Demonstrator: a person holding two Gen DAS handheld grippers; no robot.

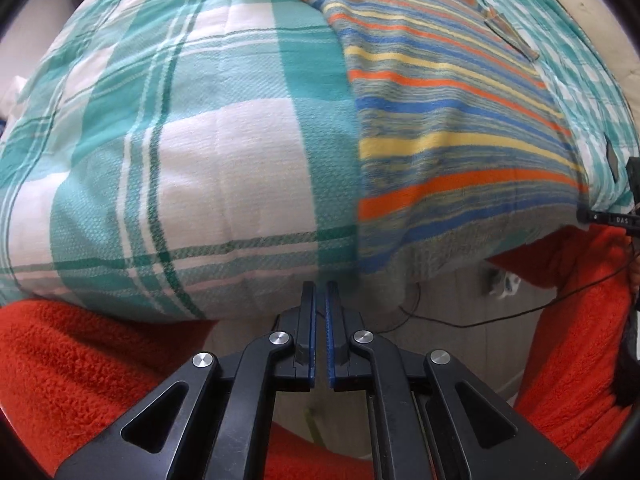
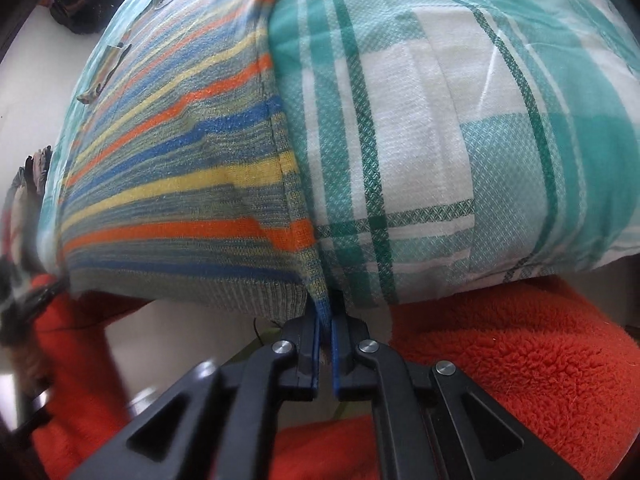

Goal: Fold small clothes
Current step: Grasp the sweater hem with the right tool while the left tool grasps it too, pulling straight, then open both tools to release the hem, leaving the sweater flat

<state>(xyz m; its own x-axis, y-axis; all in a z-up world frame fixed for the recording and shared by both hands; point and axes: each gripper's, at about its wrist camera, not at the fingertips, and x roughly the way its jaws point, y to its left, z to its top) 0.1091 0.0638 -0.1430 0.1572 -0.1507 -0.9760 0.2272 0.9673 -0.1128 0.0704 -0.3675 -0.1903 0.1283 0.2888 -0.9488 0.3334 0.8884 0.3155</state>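
Right jaws: right gripper [image 2: 326, 330] has its blue-lined jaws nearly together, pinching the near corner of the striped sweater [image 2: 180, 184] where its side seam meets the ribbed hem.
Left jaws: left gripper [image 1: 320, 304] has its jaws almost closed with only a thin slit between them and nothing in it; they sit just off the bed's near edge, left of the sweater's hem corner.
Sweater position: striped sweater [image 1: 448, 128] lies spread flat on the bed, hem hanging a little over the near edge, one sleeve folded in at the far end.
Sweater material: soft knit in orange, blue, yellow and grey-green stripes, with a ribbed grey hem band.
Bed cover: plaid blanket [image 1: 192, 140], woven teal, white and dark green checks, puffed and rounded.
Below: fuzzy red fleece [image 2: 512, 360] under the bed's edge.
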